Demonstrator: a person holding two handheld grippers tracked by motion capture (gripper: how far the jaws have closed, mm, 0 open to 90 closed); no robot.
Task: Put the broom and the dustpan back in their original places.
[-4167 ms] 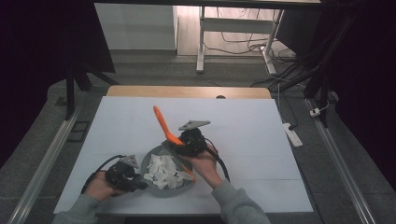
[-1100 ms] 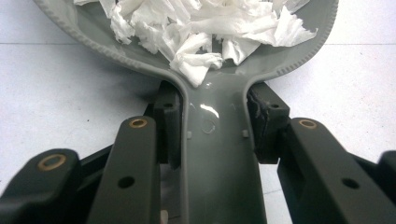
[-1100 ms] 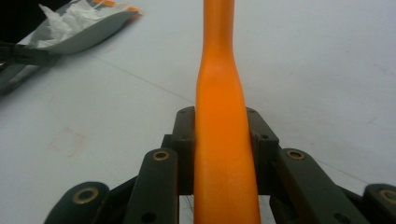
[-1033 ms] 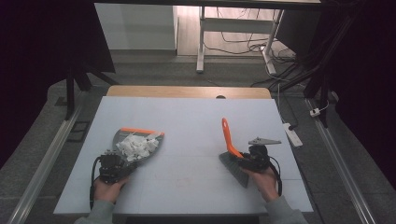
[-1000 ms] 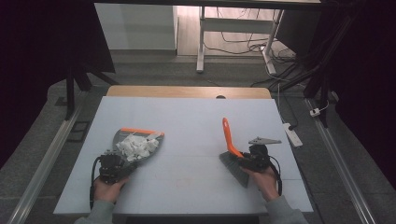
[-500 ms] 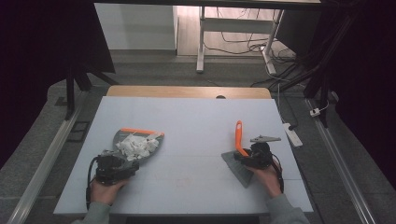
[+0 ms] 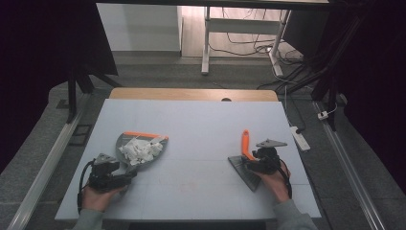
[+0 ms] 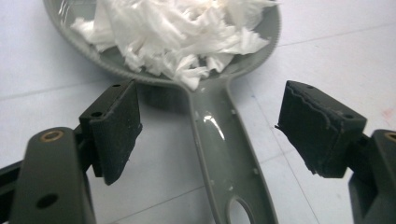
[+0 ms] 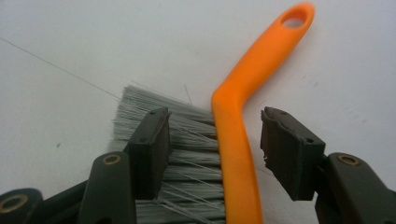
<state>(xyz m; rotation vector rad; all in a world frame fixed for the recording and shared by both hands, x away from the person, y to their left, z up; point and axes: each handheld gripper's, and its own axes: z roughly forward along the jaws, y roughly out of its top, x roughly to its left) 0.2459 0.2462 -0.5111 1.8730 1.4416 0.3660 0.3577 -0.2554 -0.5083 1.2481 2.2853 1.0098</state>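
A grey dustpan [image 7: 143, 143] with an orange lip lies on the left of the table and holds a heap of white paper shreds [image 7: 140, 150]. My left gripper [image 7: 125, 175] is at its near end. In the left gripper view the gripper [image 8: 210, 135] is open, its jaws on either side of the dustpan's handle [image 8: 224, 158] without touching it, and the shreds [image 8: 187, 32] lie beyond. On the right lies a brush with an orange handle [image 7: 245, 143] and grey bristles [image 7: 243, 173]. My right gripper [image 7: 248, 163] is open around that handle [image 9: 243, 140], beside the bristles [image 9: 182, 158].
The pale blue table top [image 7: 201, 124] has a wooden strip along its far edge. A white power strip [image 7: 299, 138] lies on the floor just past the right edge. Metal rails run along both sides, and desk legs and cables stand behind.
The dustpan has moved from the middle to the left and the brush out to the right. In the last second the brush handle has dropped from raised to lying low on the table.
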